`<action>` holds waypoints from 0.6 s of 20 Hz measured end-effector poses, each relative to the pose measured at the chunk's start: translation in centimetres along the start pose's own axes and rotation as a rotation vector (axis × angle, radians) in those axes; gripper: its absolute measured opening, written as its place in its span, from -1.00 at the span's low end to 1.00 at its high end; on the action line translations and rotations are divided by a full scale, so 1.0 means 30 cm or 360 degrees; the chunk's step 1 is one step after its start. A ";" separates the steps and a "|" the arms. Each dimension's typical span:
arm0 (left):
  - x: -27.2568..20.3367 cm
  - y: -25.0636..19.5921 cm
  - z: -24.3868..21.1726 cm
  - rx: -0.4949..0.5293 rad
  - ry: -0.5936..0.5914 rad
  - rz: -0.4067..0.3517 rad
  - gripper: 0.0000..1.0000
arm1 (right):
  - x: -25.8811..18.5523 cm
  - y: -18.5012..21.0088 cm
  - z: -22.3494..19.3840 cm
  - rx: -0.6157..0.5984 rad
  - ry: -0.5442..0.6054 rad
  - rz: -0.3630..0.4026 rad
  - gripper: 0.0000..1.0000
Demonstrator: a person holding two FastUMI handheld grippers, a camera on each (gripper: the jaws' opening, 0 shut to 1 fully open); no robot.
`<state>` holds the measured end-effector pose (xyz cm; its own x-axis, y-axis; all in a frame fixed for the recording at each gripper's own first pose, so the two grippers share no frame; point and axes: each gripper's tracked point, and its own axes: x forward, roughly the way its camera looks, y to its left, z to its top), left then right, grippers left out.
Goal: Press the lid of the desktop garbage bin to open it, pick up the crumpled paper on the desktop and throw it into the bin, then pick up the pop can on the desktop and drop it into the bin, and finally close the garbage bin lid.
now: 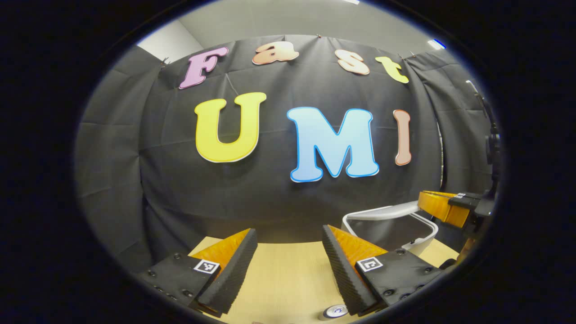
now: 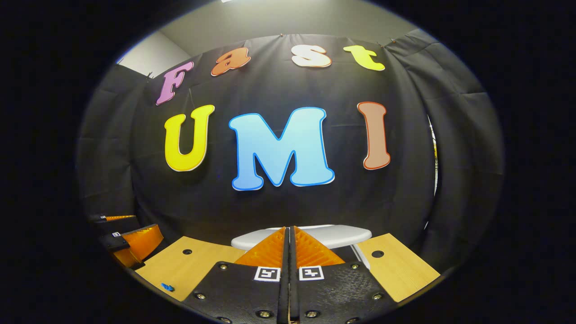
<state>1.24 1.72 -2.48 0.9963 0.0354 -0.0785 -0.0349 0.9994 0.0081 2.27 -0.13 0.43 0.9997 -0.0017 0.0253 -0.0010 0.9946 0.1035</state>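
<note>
My left gripper (image 1: pixel 288 252) has its jaws released above the table (image 1: pixel 288 274), can (image 1: pixel 335 311) just beneath; my right gripper's (image 2: pixel 288 231) jaws are clenched, empty, before the lid (image 2: pixel 342 235).

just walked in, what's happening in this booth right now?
A person holds tongs in each hand over a wooden desktop. The right tongs are shut, empty, pointed at the white garbage bin just ahead. In the left gripper view, the left tongs are open and hold nothing; the bin's lid looks raised. The pop can sits on the desktop below them.
</note>
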 end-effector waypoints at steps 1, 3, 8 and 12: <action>-0.001 0.001 0.001 -0.0003 -0.0002 0.0003 0.92 | -0.005 0.002 0.009 0.0001 -0.0007 0.0000 -0.98; -0.002 0.002 0.000 -0.0001 -0.0003 0.0010 0.92 | -0.013 0.007 0.005 0.0001 0.0000 0.0006 -0.98; -0.005 0.008 -0.007 -0.0012 0.0004 0.0034 0.91 | -0.028 0.016 0.003 -0.0005 0.0010 0.0019 -0.98; -0.011 0.029 -0.023 -0.0023 0.0018 0.0059 0.91 | -0.033 0.030 0.000 -0.0009 0.0020 0.0039 -0.98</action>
<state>0.83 2.60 -3.13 0.9933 0.0724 -0.0896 -0.0730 0.9973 -0.0033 1.28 0.77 0.51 0.9996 0.0238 0.0150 -0.0252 0.9949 0.0976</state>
